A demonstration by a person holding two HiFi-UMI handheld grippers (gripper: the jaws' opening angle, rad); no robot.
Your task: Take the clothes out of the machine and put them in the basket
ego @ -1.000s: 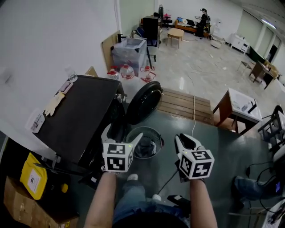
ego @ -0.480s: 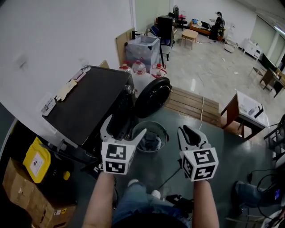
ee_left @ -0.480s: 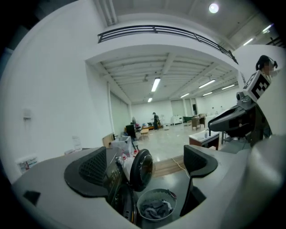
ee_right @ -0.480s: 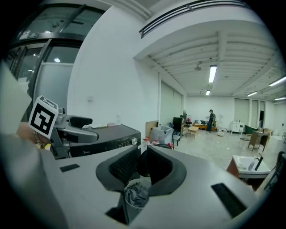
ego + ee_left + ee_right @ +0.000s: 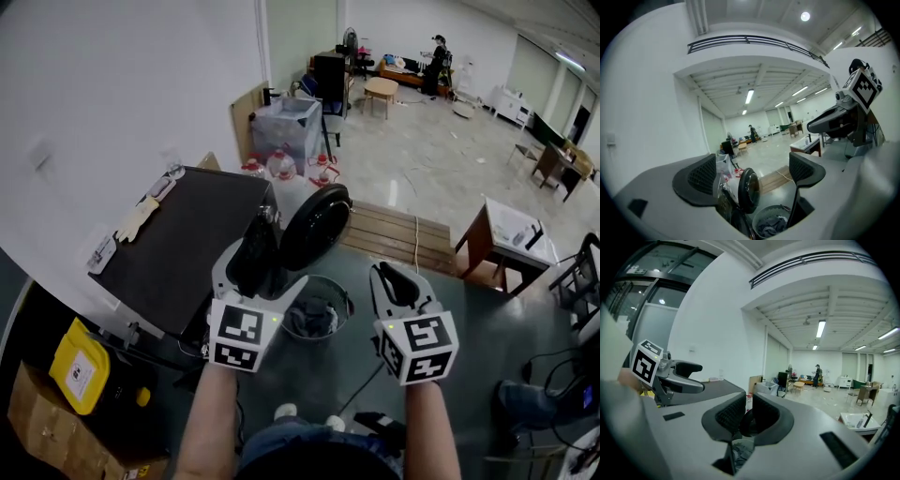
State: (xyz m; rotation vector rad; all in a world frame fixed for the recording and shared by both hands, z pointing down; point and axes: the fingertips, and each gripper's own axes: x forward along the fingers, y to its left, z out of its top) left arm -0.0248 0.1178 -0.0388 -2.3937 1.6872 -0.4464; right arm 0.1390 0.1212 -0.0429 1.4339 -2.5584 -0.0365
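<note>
Machine (image 5: 178,253) at floor's left edge, door (image 5: 314,225) open. Left gripper (image 5: 262,272) wide, jaws just easing inward, nothing between. Basket (image 5: 323,278) below the door holds clothes (image 5: 314,319). Right gripper (image 5: 398,281) nearly closed, empty. I risk clipping that door reaching in.

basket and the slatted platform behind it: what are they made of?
Basket: probably grey plastic with a matte finish; its wall shows a fine perforated grid. Slatted platform: wood that looks unfinished, made of parallel tan boards with dark gaps between them.
</note>
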